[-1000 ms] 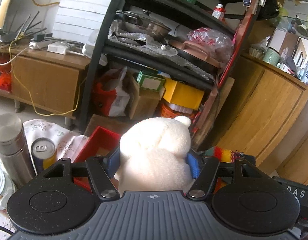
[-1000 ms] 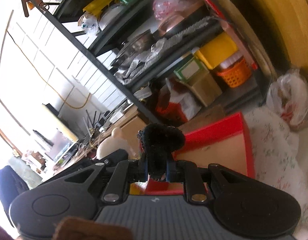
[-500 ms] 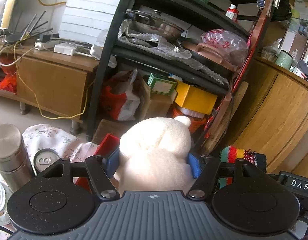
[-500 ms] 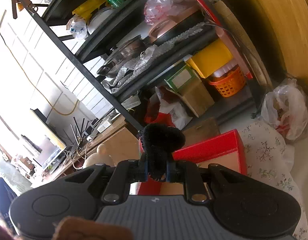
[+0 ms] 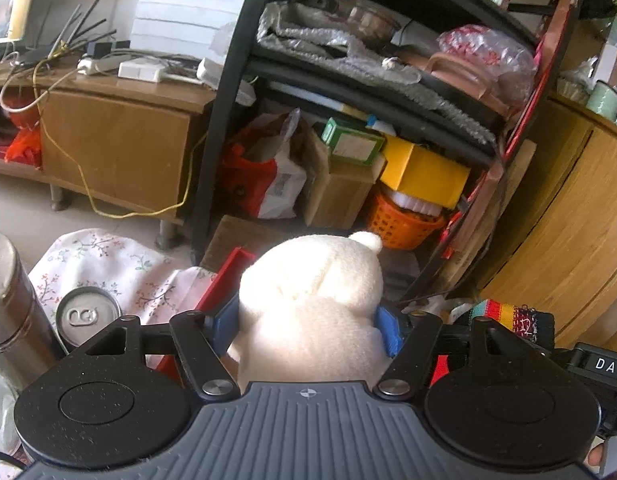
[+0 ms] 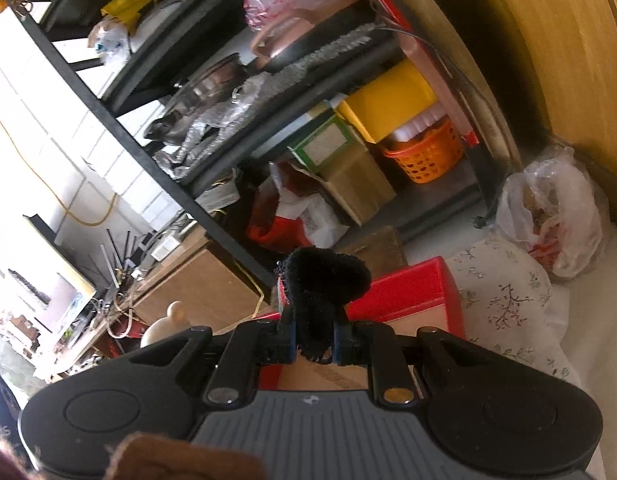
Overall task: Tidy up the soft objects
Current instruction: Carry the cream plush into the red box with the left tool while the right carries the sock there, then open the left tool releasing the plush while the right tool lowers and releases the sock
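My left gripper (image 5: 308,326) is shut on a cream plush toy (image 5: 312,296), held above the edge of a red box (image 5: 224,276). My right gripper (image 6: 313,340) is shut on a black knitted soft item (image 6: 322,284) with a striped coloured part, which shows at the right of the left wrist view (image 5: 508,316). It hangs over the same red box (image 6: 404,292), whose cardboard-brown inside (image 6: 424,320) shows. The plush toy's ear and head (image 6: 168,316) show at the left of the right wrist view.
A floral cloth (image 5: 108,260) covers the table. A steel flask (image 5: 8,304) and a drink can (image 5: 86,316) stand at the left. Behind is a black shelf rack (image 5: 348,92) with boxes and an orange basket (image 6: 428,156). A plastic bag (image 6: 548,216) lies at the right.
Both grippers have lifted and tilted a little with their loads still held; the red box sits lower in both views. The right gripper has rolled towards level.
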`<state>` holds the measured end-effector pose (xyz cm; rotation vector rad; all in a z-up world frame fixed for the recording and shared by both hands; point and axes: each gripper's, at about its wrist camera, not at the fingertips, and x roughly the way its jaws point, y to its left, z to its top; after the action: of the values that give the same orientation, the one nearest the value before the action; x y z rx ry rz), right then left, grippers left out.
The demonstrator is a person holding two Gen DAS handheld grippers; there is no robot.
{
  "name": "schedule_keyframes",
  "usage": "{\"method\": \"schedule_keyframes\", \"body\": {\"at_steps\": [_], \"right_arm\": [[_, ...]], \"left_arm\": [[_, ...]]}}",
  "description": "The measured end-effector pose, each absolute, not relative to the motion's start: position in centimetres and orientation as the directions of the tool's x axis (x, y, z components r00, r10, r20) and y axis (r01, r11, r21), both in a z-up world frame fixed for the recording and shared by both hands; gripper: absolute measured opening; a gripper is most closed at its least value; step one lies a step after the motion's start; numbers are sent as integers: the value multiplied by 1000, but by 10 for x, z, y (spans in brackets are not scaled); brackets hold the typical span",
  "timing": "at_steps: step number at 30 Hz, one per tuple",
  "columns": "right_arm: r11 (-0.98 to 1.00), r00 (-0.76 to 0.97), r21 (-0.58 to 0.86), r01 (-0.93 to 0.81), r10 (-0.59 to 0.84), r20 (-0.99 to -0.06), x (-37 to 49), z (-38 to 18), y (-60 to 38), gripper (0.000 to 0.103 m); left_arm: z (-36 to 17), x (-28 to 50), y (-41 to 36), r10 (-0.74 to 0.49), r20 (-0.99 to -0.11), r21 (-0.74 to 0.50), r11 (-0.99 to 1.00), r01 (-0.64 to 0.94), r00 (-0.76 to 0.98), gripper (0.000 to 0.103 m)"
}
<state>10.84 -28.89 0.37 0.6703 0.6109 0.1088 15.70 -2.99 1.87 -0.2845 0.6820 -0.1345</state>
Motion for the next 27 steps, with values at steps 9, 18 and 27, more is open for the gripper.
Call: {"method": "schedule_keyframes", "body": {"at_steps": [9, 18, 27], "right_arm": [[800, 779, 585, 134, 280, -561, 127, -17, -285, 0], [801, 743, 574, 167, 280, -608, 132, -29, -288, 0], [797, 744, 569, 202, 252, -618, 127, -27, -293, 8]], "left_arm": [[4, 165, -28, -190, -642, -268, 963, 15, 743, 76], [4, 165, -31, -177, -646, -244, 970, 19, 742, 81], [8, 159, -28, -177, -642, -243, 970, 21, 746, 82]]}}
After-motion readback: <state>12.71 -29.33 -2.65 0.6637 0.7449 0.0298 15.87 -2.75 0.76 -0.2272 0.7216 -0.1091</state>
